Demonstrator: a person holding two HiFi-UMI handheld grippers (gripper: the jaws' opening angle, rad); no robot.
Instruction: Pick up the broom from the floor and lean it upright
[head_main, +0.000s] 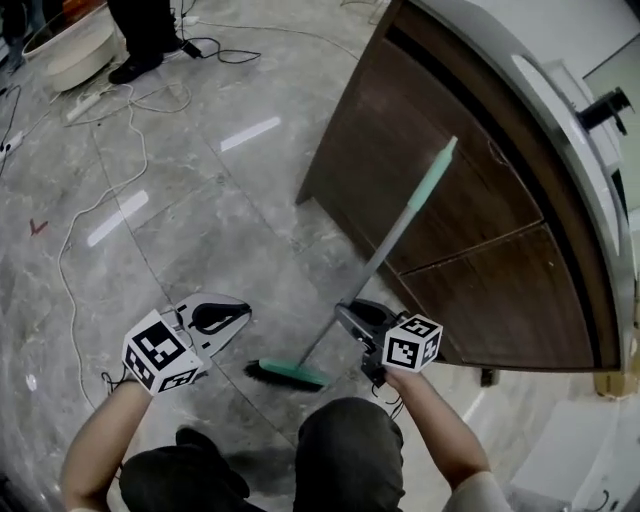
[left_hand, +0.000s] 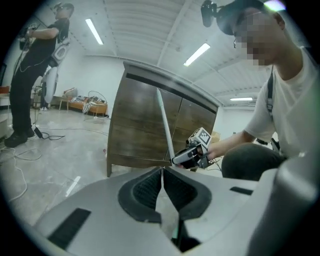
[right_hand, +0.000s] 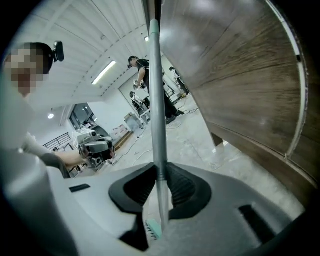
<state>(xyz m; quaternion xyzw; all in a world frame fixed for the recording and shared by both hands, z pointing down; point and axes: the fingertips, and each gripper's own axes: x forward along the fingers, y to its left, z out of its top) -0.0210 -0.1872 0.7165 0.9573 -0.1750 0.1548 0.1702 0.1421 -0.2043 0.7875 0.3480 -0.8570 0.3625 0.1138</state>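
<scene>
Dark-trousered knees (head_main: 335, 450) right at the near edge. Just beyond them, broom head (head_main: 285, 373), green back and dark bristles, down low at the floor (head_main: 200, 200); resting on it or just off it, hard to call. Sitting between the two claws, that head.

Right claw (head_main: 343, 318) clenched on the broom's grey handle (head_main: 385, 245), low down, not far above the head. Seen along its own jaws, both ribbed pads pressed onto the shaft from either side. Handle slanting up and away to the far right, green grip (head_main: 437, 175) at the top end crossing in front of the dark wood cabinet (head_main: 480, 230). Touching the door or just short of it? Cannot tell.

Left claw (head_main: 240, 315) over to the left of the head, apart from the broom, clenched on nothing: pad tips met, nothing caught between. Left marker cube (head_main: 160, 352) and right marker cube (head_main: 412, 343) both turned up toward the head camera. Both claws aimed toward the cabinet, tipped a little downward.

Farther left across the grey marble floor, white cable (head_main: 75, 230) snaking from near to far. Way off at the far left, standing person (head_main: 145, 35) in dark clothes, and just left of the feet a round pale tub (head_main: 75, 50).
</scene>
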